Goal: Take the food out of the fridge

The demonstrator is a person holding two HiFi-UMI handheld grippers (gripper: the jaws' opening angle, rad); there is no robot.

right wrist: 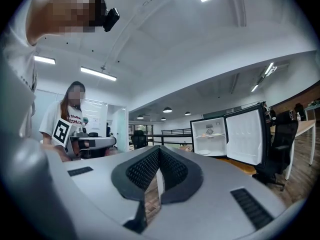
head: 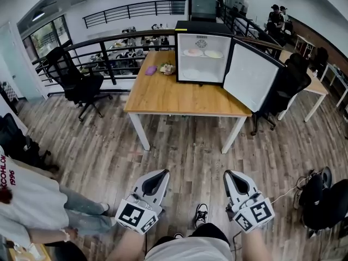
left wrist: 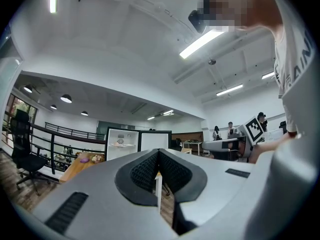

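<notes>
A small black fridge (head: 202, 56) stands on a wooden table (head: 179, 97) far ahead, its door (head: 251, 76) swung open to the right. Plates of food (head: 202, 53) lie on its upper shelf and a plate (head: 191, 74) sits on the bottom. My left gripper (head: 161, 174) and right gripper (head: 228, 175) are held low over the wood floor, well short of the table, both shut and empty. The fridge (left wrist: 121, 143) shows small in the left gripper view, and the fridge (right wrist: 210, 136) also appears in the right gripper view.
A purple item (head: 150, 69) and a small pile of food (head: 167, 68) lie on the table's far left. Black office chairs (head: 79, 83) stand left and right of the table. A person (head: 32, 203) stands close at my left. A black railing (head: 109, 48) runs behind.
</notes>
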